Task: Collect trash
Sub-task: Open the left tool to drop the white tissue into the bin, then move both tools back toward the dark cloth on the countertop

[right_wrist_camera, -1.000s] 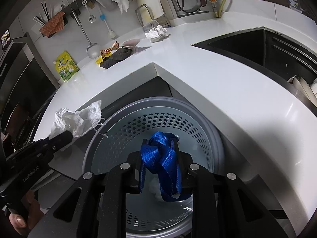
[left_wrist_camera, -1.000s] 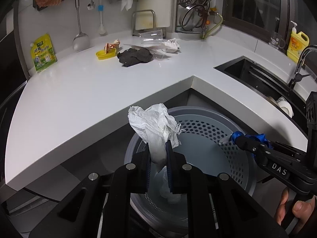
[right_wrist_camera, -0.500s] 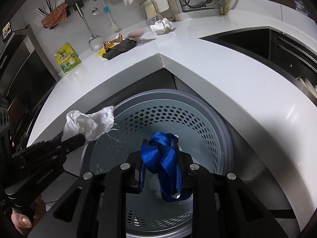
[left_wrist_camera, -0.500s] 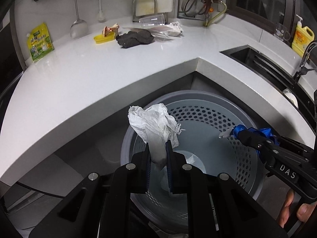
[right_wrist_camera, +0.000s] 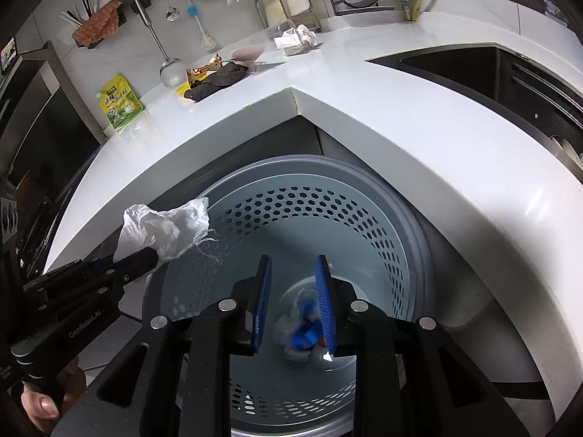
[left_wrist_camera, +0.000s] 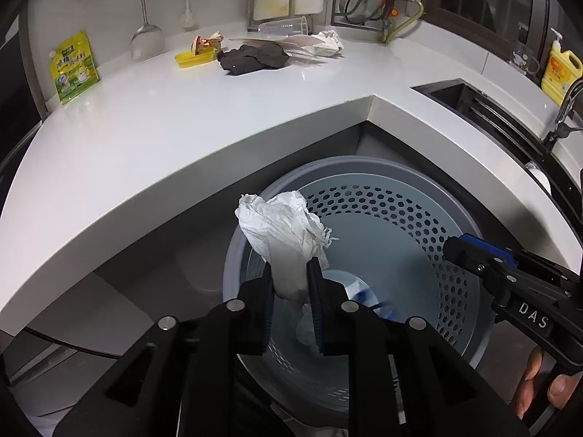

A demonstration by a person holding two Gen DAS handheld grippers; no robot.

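The left hand-held gripper hung over the near rim of the bin, its blue pads pinching a crumpled tissue low down, so that most of the paper stood up above the fingers. Its jaws were opening, though the tissue was between them and the pads touched it on both sides; judged from that, the drop was in hand. Holding the wad right above the bin's mouth meant it could simply fall in once freed.

The right hand-held gripper stood spread and empty over the middle of the bin, its jaws opening, with nothing between the pads. Straight below it, on the bin floor, lay a blue strap on a pale wad of paper, blurred in both views.

The bin sat on the floor, tucked into the inner corner of the white bench, under its edge, which kept it in easy reach of both hands.

More trash waited at the back of the bench, well apart from the grippers: a dark rag, a yellow lid with a wrapper on it, a second tissue and a clear cup on its side. A yellow-green pouch leaned on the wall; whether it counted as trash I could not tell.
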